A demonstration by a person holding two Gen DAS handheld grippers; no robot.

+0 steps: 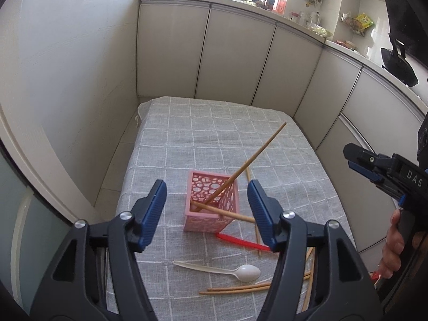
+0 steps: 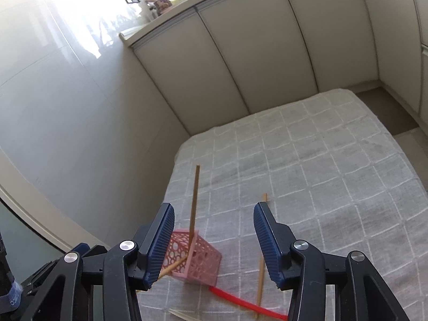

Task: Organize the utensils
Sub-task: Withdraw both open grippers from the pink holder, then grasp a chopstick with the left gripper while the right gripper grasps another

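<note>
Both the left gripper (image 1: pixel 207 214) and right gripper (image 2: pixel 214 243) hang wide open, empty. The light pink holder (image 1: pixel 211 208), mid-table with two leaning chopsticks (image 1: pixel 240 171), could tip if bumped.

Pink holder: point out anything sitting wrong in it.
In the pink holder, one chopstick lies almost flat across the rim, its end poking out over the side. The other chopstick stands leaning inside as it should.

red utensil (image 1: pixel 242 241) end hidden behind claw
</note>
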